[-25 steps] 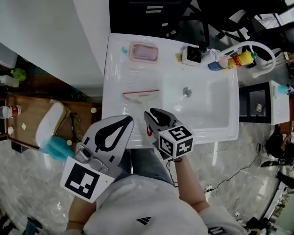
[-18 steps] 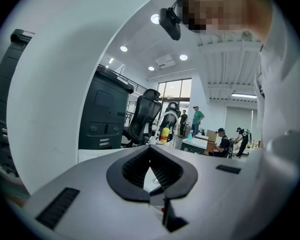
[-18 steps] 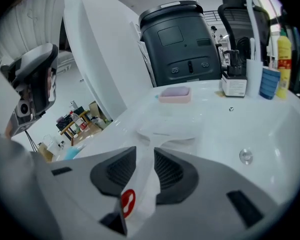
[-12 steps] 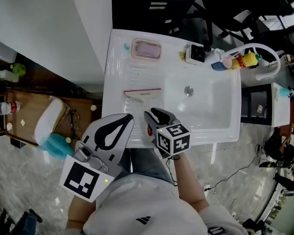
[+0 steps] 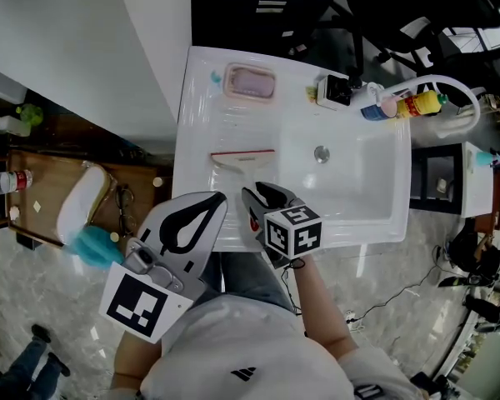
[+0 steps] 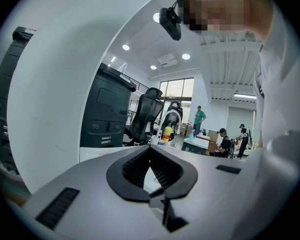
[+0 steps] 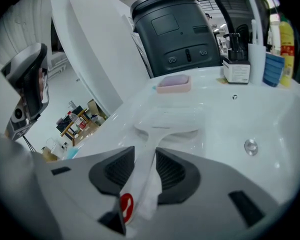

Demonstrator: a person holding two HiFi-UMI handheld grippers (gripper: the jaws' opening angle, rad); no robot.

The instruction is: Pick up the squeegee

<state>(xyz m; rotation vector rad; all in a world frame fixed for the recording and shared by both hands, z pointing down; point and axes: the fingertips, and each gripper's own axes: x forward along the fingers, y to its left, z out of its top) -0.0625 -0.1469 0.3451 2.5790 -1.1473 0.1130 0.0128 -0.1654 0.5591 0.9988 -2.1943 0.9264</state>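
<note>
While the squeegee [image 5: 242, 162] lies flat on the drainboard of the sink [image 5: 371, 207], we judge the task to be at the approach step: nothing is lifted yet. Nearest us, at seven o'clock in the head view, the left gripper [image 5: 220, 200] has its jaws together on nothing and hovers at the sink's near left corner. Just at its three o'clock, the right gripper [image 5: 262, 194] points down over the near rim. Its jaws are opening, and the squeegee's white handle runs between them with neither pad pressing it. The red-edged blade lies crosswise at twelve o'clock of that gripper. Farther on, a pink soap dish [image 5: 250, 82] rests on the back ledge at twelve o'clock, and the drain [image 5: 321, 152] sits at one o'clock. Closing on the handle and lifting remain.
</note>
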